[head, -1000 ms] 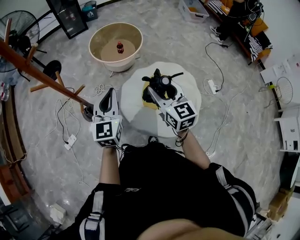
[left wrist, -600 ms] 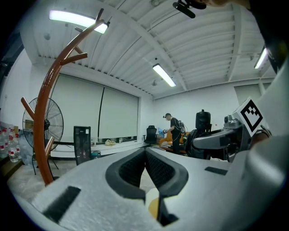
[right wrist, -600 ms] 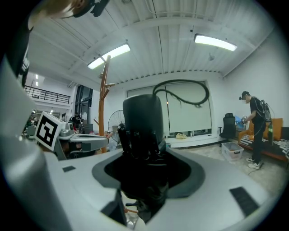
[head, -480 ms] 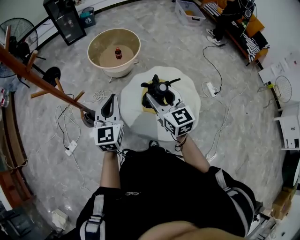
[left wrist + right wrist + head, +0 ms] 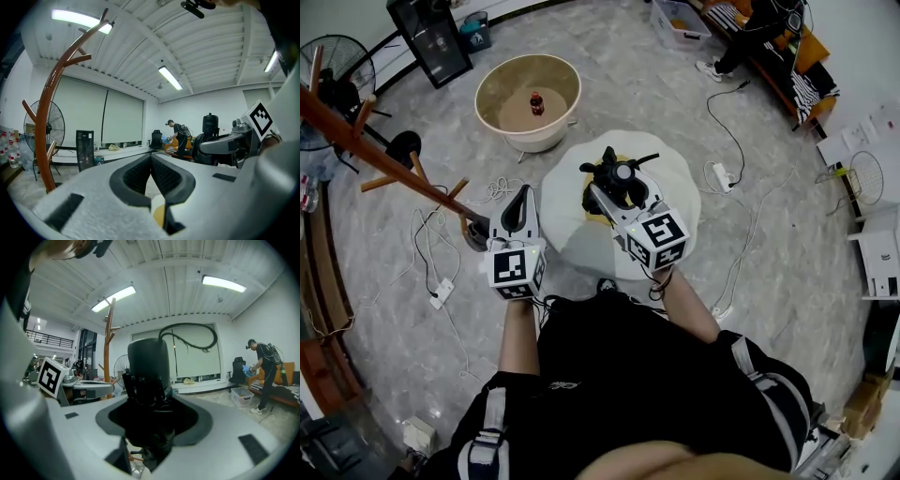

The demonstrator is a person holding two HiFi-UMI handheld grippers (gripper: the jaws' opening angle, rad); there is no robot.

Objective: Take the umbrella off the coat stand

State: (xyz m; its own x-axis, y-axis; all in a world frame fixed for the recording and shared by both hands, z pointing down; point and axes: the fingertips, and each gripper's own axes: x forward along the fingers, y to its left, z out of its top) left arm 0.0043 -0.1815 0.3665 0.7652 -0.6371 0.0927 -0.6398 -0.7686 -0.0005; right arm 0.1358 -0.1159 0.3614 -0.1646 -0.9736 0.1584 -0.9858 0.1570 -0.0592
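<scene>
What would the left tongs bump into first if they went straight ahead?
Probably nothing near. The shut left tongs aim past the coat stand, which stands off to their left; the way looks free to the far windows.

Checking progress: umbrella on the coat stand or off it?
Off. The black umbrella sits clamped in the right hand-held gripper, apart from the coat stand.

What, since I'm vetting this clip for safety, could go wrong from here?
The black folded umbrella stands tall in the right gripper, so it might tip or slip. Its looped black strap could snag on something. White cables trailing on the grey floor by the brown wooden coat stand could trip the person.
</scene>
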